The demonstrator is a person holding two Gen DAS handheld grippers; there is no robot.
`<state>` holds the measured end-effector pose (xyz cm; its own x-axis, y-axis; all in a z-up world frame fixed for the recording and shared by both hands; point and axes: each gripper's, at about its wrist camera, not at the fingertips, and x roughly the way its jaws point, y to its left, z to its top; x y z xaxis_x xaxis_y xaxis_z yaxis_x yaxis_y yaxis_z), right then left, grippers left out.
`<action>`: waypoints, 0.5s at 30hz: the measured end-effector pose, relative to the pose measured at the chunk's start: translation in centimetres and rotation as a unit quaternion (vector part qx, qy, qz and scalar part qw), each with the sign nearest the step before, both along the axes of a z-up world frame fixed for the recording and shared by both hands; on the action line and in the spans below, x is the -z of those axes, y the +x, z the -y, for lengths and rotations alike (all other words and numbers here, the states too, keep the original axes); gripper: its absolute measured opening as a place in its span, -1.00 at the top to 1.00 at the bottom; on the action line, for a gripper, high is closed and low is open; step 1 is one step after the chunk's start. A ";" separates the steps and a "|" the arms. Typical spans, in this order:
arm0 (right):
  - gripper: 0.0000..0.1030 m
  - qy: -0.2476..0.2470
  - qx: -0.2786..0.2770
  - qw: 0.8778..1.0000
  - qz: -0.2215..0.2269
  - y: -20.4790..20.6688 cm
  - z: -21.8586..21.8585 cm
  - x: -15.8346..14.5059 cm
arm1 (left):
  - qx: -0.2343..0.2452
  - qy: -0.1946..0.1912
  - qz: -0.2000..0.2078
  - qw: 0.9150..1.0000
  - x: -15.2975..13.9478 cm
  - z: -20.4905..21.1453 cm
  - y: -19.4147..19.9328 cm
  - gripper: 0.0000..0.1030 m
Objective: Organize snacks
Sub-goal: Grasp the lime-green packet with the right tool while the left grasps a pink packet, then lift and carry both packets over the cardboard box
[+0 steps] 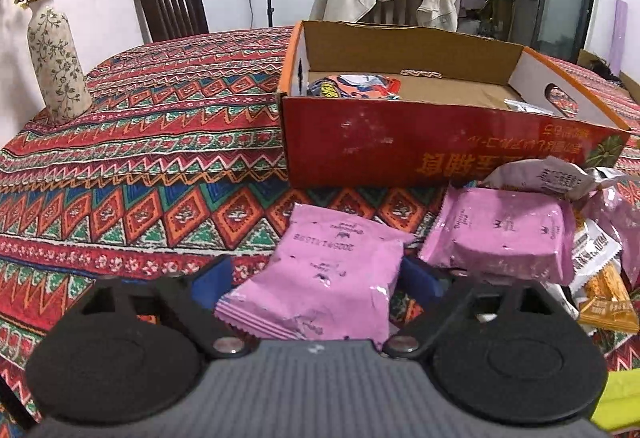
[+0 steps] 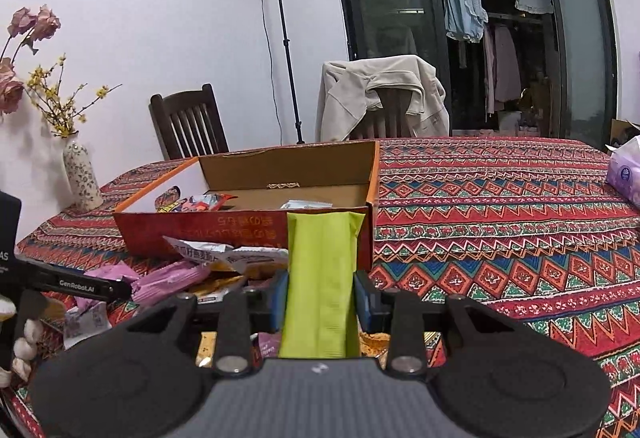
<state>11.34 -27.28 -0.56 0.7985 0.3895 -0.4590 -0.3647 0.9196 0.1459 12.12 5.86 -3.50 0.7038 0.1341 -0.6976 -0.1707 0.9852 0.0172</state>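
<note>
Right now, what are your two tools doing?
Left tool around a pink packet, grip unclear. Right tool shut on green packet. Red box ahead, nothing blocking.

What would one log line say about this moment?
left gripper: around pink packet, grip unclear | right gripper: shut on green packet | box: holds some snacks | loose pile remains
</note>
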 end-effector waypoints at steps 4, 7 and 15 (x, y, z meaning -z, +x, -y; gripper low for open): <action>0.35 0.001 -0.002 1.000 -0.002 0.0 -0.2 0.1 | -0.002 0.002 0.007 1.000 0.0 0.1 -0.3 -0.61; 0.35 0.000 -0.004 1.000 -0.004 0.0 -0.5 0.3 | -0.002 -0.001 0.011 1.000 -0.1 0.1 -0.4 -0.56; 0.35 0.001 -0.004 1.000 -0.004 0.0 -0.5 0.4 | -0.009 0.002 0.032 0.999 -0.6 0.0 -1.6 -0.48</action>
<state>11.33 -26.76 -0.92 0.7915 0.3969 -0.4648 -0.3708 0.9163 0.1511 10.56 5.87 -2.92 0.7441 0.1488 -0.6513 -0.1883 0.9821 0.0093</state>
